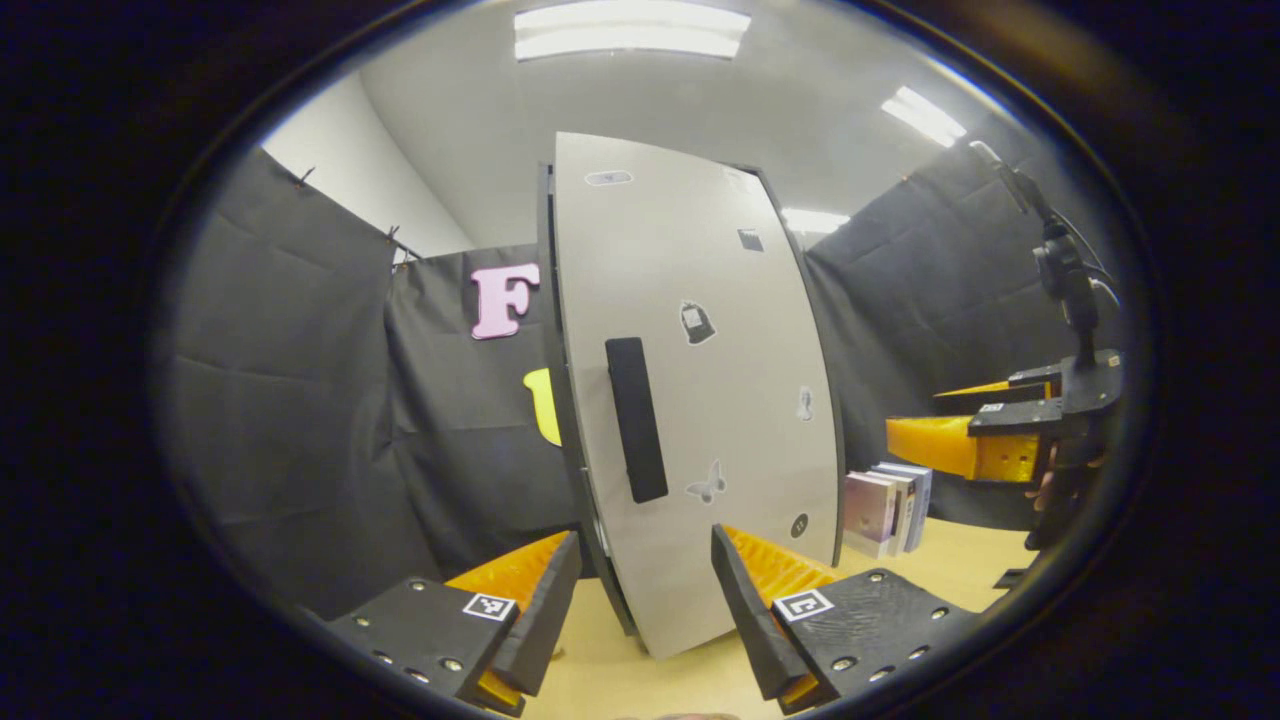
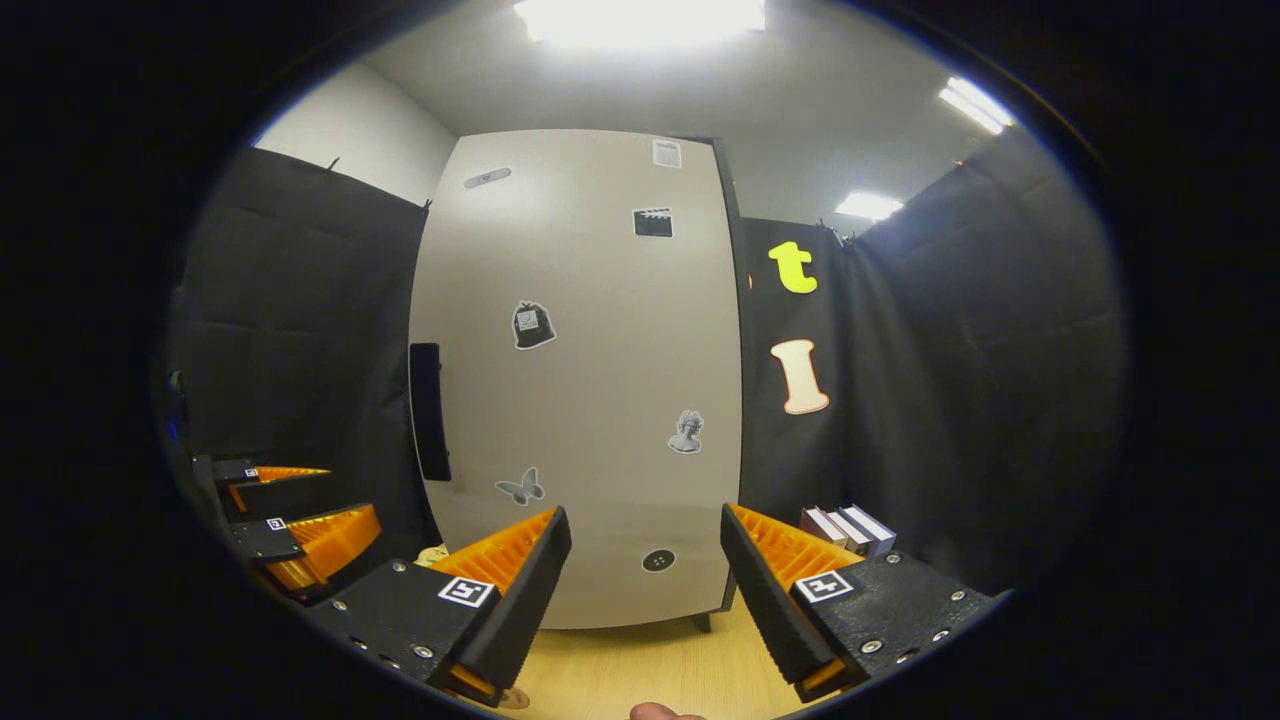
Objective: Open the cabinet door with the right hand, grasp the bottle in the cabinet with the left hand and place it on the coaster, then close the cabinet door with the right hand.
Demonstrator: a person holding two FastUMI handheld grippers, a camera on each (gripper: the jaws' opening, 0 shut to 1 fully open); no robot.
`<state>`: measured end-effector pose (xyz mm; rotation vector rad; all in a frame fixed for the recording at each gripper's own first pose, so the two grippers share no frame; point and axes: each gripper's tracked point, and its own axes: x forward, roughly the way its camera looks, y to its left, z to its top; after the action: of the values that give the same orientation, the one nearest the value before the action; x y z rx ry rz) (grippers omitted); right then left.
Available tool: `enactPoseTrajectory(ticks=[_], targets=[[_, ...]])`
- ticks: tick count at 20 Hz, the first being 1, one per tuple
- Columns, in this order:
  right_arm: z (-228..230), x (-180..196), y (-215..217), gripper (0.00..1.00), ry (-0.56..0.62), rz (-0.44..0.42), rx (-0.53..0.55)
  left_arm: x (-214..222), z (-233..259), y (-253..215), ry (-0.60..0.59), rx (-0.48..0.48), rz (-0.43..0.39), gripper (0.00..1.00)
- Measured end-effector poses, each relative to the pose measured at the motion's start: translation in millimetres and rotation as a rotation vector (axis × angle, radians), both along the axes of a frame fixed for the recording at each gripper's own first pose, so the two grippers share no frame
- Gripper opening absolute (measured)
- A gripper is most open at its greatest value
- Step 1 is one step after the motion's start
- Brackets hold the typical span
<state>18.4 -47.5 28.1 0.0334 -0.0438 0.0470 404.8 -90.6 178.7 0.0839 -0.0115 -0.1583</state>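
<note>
Cabinet door point(image 2: 590, 380) shut, at the surface's point(image 2: 640, 665) far edge; bottle presumably behind it, unseen. Right tool point(image 2: 645, 560) released, left tool point(image 1: 645, 585) released. Handle point(image 2: 428, 410) on the door's left edge should be clenched squarely, then swung outward.
</note>
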Motion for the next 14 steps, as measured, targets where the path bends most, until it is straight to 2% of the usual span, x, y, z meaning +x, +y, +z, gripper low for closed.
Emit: enactPoseTrajectory(ticks=[2, 3, 5, 6, 7, 10, 12, 13, 14], targets=[[-2, 1, 3, 0.93, 0.003, 0.011, -0.006, 2, 0, -2, 0.004, 0.001, 0.003, 0.78], [-1, 1, 3, 0.93, 0.002, 0.009, -0.013, 3, 0, -3, 0.002, 0.001, 0.003, 0.82], [1, 1, 3, 0.93, -0.004, 0.006, -0.026, 4, 0, -3, 0.002, -0.006, 0.002, 0.82], [3, 2, 2, 0.93, -0.008, 0.002, -0.029, 3, -1, -2, 0.002, -0.006, 0.004, 0.75], [4, 4, 0, 0.93, -0.011, -0.002, -0.027, 3, 0, -2, -0.003, -0.012, 0.000, 0.82], [7, 4, -7, 0.93, -0.016, -0.018, -0.019, 5, 3, -4, -0.012, -0.022, -0.001, 0.82], [10, 5, -9, 0.94, -0.020, -0.025, -0.012, 6, 5, -10, -0.010, -0.042, -0.010, 0.78], [10, 5, -9, 0.94, -0.022, -0.026, -0.006, 6, 5, -12, -0.008, -0.059, -0.014, 0.82], [11, 5, -10, 0.94, -0.021, -0.028, 0.004, 4, 5, -11, -0.007, -0.080, -0.007, 0.78]])
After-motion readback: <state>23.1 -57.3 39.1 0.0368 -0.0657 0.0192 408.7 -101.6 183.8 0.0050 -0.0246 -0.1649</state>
